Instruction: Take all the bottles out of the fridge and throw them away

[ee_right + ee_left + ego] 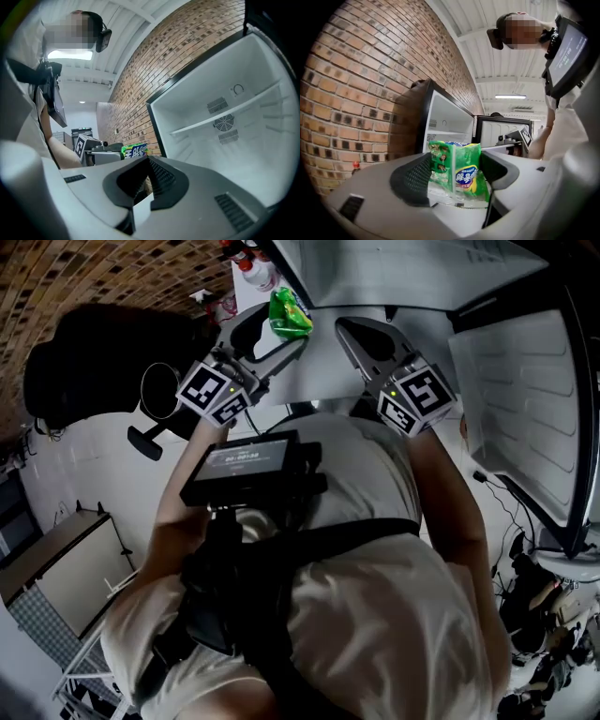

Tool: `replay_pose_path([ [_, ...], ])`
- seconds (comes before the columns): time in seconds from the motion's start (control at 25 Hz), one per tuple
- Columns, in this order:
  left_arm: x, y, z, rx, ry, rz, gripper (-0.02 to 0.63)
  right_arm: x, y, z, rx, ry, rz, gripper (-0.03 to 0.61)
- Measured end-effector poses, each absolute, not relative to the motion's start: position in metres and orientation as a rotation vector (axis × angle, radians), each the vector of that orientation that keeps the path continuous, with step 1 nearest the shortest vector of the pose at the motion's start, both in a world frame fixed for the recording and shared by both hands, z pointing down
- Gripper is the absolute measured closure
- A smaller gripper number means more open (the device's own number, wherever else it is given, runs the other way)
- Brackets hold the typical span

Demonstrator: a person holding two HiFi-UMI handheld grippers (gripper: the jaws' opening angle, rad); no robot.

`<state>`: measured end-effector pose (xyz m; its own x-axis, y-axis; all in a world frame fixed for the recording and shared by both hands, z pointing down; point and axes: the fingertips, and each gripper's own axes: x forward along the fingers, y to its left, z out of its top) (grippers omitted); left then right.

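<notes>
while the person stands at the open fridge door, the head view shows the left gripper clamped on a green packet. the right gripper is just beside it, and red-capped bottles stand beyond. in the left gripper view the packet sits upright between the jaws, with one small bottle low by the brick wall. in the right gripper view the jaws are pressed together on nothing, facing the fridge and its white shelf.

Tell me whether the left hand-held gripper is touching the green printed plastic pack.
Touching. In the left gripper view, the left hand-held gripper's two jaws press against opposite sides of the green printed plastic pack, with no gap showing.
</notes>
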<state>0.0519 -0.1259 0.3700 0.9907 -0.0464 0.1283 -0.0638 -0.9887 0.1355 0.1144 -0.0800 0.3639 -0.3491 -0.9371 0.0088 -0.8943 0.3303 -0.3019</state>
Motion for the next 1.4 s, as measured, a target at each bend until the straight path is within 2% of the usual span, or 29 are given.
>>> replay_pose_path([
  [0.28,-0.030,-0.172,0.365,2.952,-0.285,0.162,0.273,0.049,-0.125,0.344,-1.600,2.518,-0.360,0.572],
  [0.76,-0.090,-0.196,0.393,2.917,-0.513,0.157,0.272,-0.001,-0.146,0.369,-1.485,2.618,-0.381,0.572],
  [1.4,-0.244,-0.261,0.401,2.800,-0.793,0.122,0.272,-0.132,-0.216,0.362,-1.344,2.739,-0.423,0.572],
])
